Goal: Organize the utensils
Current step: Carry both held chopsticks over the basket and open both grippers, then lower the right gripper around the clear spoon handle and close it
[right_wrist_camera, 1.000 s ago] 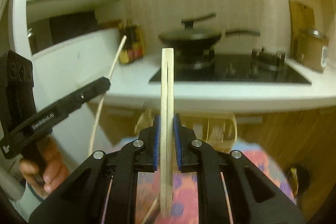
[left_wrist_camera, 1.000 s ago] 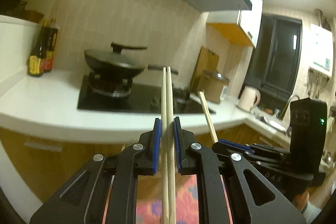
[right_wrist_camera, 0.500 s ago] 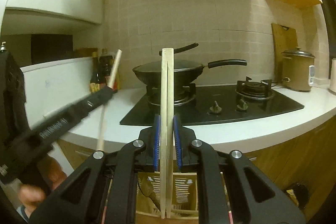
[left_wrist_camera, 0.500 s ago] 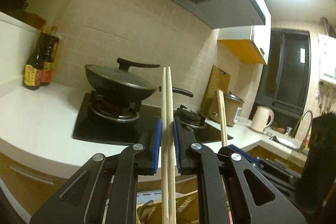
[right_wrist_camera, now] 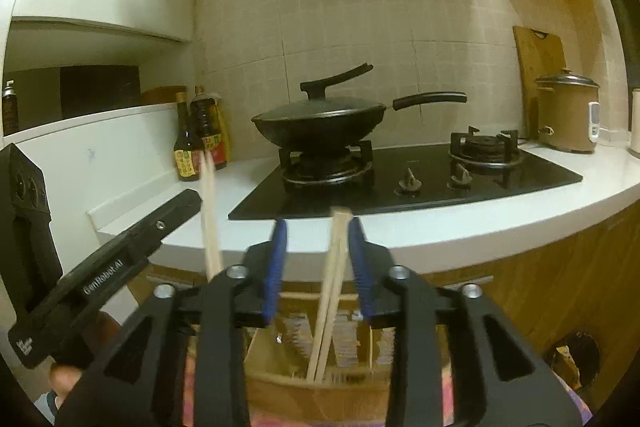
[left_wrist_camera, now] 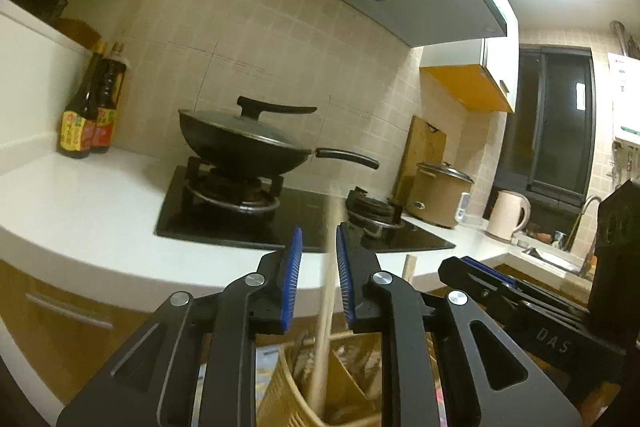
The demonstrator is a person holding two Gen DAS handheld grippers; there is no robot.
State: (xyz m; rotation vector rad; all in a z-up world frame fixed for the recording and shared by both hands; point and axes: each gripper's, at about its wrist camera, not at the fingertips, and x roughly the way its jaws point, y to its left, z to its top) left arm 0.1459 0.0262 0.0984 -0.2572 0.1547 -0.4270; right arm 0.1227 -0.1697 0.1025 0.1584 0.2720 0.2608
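My left gripper (left_wrist_camera: 316, 267) is open; a blurred pair of wooden chopsticks (left_wrist_camera: 325, 315) slips down between its pads into the woven utensil holder (left_wrist_camera: 280, 383) below. My right gripper (right_wrist_camera: 318, 251) is open too; its pair of chopsticks (right_wrist_camera: 330, 291) leans loose between the pads, lower ends inside the wooden holder (right_wrist_camera: 304, 383). The left gripper (right_wrist_camera: 108, 267) also shows in the right wrist view with its chopsticks (right_wrist_camera: 210, 219); the right gripper (left_wrist_camera: 512, 291) shows at the right in the left wrist view.
A white counter (left_wrist_camera: 80, 203) carries a black hob (right_wrist_camera: 420, 187) with a lidded wok (right_wrist_camera: 320, 123). Sauce bottles (left_wrist_camera: 86, 107) stand at the left corner. A rice cooker (right_wrist_camera: 566, 115), cutting board (left_wrist_camera: 424, 151) and kettle (left_wrist_camera: 508, 215) stand to the right.
Both grippers have opened and let go of their chopsticks, which have dropped down into the holder. Both views have tilted upward over the holder.
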